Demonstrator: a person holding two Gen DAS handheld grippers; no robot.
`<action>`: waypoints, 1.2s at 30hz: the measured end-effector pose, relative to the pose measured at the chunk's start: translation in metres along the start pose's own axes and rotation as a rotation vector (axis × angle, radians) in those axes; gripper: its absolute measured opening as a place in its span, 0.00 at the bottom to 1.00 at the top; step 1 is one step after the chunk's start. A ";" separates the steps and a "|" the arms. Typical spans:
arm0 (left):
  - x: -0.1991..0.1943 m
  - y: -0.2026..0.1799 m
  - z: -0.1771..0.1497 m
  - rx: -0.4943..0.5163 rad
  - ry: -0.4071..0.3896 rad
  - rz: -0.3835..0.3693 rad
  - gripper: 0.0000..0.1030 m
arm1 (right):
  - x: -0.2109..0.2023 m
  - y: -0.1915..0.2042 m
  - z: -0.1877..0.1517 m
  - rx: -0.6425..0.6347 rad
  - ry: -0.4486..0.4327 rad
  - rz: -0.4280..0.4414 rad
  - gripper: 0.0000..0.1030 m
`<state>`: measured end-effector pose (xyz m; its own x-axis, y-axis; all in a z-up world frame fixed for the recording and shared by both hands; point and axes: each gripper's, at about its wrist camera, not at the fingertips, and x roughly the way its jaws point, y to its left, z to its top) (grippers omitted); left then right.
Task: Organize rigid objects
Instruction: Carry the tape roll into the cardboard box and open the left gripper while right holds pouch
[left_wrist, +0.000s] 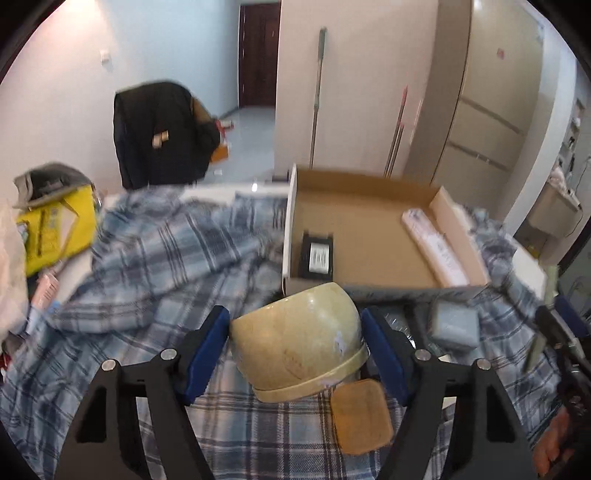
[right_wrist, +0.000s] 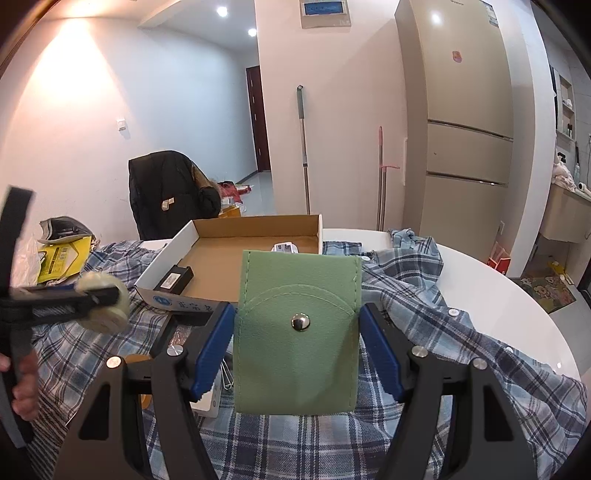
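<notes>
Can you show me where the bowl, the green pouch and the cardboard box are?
bowl (left_wrist: 299, 343): left wrist view, on its rounded outer side.
green pouch (right_wrist: 299, 332): right wrist view, on the front flap beside the snap.
cardboard box (left_wrist: 362, 229): left wrist view, on its bare floor.

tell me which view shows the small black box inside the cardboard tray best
The left wrist view: the small black rectangular box faces the camera, its white label visible. The right wrist view shows it only obliquely, in the brown cardboard tray.

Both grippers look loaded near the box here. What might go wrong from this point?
1. The left gripper pinches the cream bowl on its curved sides, tilted; it may slip out.
2. The right gripper holds the green pouch, which hides much of the cardboard box, so placing is partly blind.
3. Both head for one box and may collide.
</notes>
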<state>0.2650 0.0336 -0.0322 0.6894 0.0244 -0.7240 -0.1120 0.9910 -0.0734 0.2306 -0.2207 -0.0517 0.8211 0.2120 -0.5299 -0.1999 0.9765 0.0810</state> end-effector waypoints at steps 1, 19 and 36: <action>-0.009 0.001 0.004 -0.001 -0.025 -0.007 0.74 | -0.002 0.001 0.000 -0.003 -0.006 -0.008 0.67; 0.018 -0.021 0.061 0.029 -0.238 -0.176 0.74 | 0.033 0.023 0.082 0.045 -0.046 -0.024 0.67; 0.075 -0.025 0.038 0.090 -0.109 -0.248 0.74 | 0.088 0.009 0.052 0.059 0.027 -0.030 0.67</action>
<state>0.3464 0.0155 -0.0588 0.7611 -0.2113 -0.6133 0.1303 0.9760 -0.1746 0.3291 -0.1915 -0.0540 0.8116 0.1826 -0.5550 -0.1429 0.9831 0.1145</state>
